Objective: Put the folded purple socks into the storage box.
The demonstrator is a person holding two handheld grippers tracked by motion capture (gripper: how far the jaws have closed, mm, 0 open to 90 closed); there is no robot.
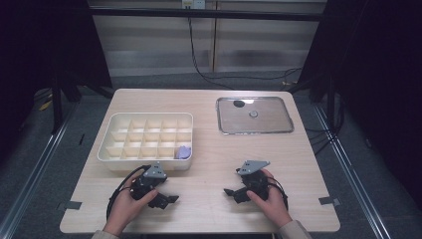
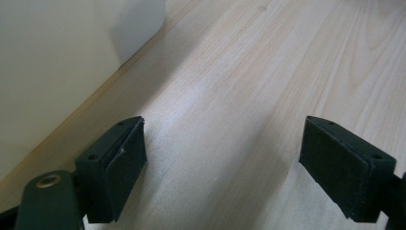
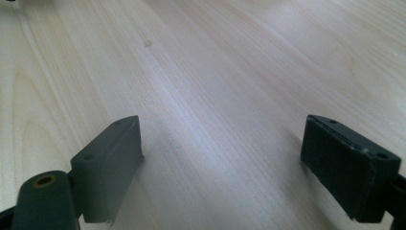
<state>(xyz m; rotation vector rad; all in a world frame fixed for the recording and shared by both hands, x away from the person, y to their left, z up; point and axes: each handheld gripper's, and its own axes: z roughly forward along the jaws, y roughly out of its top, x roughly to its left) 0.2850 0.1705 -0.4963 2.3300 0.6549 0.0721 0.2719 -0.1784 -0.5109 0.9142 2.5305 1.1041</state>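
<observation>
Both my hands are resting low on the near half of the desk, one tool in each. My left tool is lying just in front of the near wall of the cream divider tray, pointing toward the desk's middle; its jaws are standing wide apart with only bare wood between them, released and gripping nothing. In the left gripper view the tray's pale wall is rising close at the upper left, so room on that side is tight, while open wood is running ahead and to the right.

My right tool is pointing back toward the left one, jaws likewise spread wide over bare wood, released. A clear stretch of desk is lying between the two tools, which are well apart.

The small purple piece is sitting in the tray's near right corner compartment. It is too small and blurred for me to tell its long axis or which way it is pointing.

The metal tray is lying flat at the far right, well apart from both tools, with a dark spot and a small round thing in it that I cannot make out. The desk's near edge is just behind my wrists, and my forearms are cut off at the bottom of the high view.
</observation>
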